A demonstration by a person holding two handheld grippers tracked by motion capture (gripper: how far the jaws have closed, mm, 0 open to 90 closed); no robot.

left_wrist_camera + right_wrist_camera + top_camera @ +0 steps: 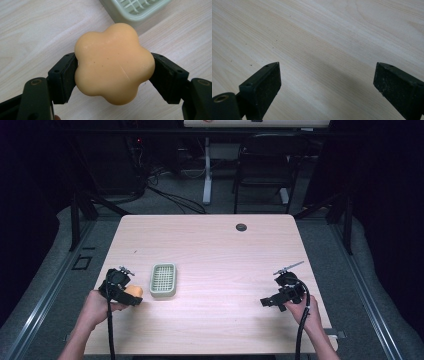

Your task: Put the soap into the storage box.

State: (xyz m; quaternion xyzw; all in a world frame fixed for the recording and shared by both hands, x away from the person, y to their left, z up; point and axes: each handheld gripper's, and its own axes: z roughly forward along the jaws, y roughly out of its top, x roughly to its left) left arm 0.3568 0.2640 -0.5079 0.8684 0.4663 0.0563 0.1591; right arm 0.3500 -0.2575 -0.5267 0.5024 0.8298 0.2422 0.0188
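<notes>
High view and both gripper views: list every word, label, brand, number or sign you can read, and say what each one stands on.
None can be read.
Orange flower-shaped soap: plain, only small specks and a faint scratch.
Pale green slotted plastic soap tray: no marking visible.
Light wooden table: wood grain only.
White board at the top edge: a small reddish mark, too small and blurred to read.

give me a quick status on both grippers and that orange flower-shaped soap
Left gripper shut on orange flower-shaped soap. Pale green slotted tray just beside it. Right gripper open over bare wooden table.
</notes>
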